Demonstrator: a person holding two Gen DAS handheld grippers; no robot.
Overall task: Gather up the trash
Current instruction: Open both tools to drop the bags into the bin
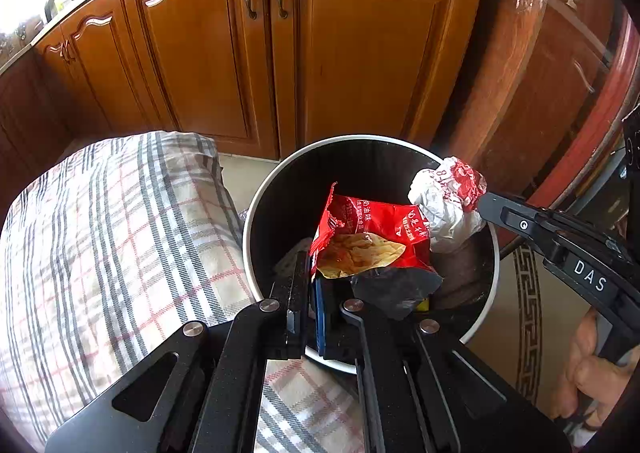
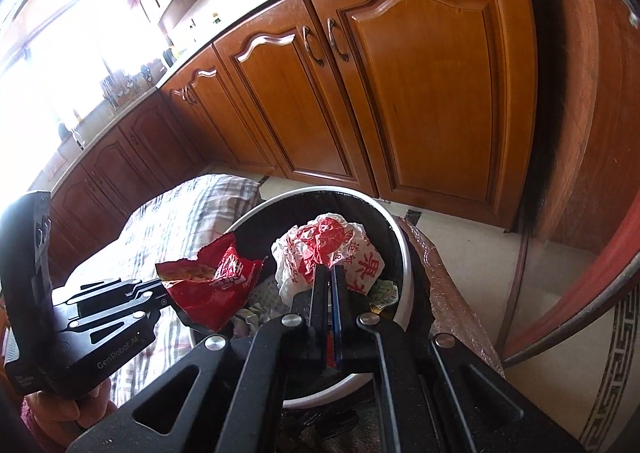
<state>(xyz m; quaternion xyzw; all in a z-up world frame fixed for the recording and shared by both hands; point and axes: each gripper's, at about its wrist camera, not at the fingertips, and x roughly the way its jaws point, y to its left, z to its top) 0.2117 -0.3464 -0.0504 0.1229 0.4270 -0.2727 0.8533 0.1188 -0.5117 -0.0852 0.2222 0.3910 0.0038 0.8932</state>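
Here, over the open trash bin (image 1: 256,221): left gripper (image 1: 310,265) clamped on a red snack bag (image 1: 372,225), right gripper (image 2: 330,273) clamped on a crumpled paper wrapper (image 2: 320,245), beside a plaid cushion (image 1: 120,233).

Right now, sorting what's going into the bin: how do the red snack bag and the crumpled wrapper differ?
The red snack bag is glossy, torn open and fairly flat; the crumpled wrapper is white paper with red print, balled up. The left gripper holds the bag, the right gripper the wrapper. Both hang clamped over the open trash bin.
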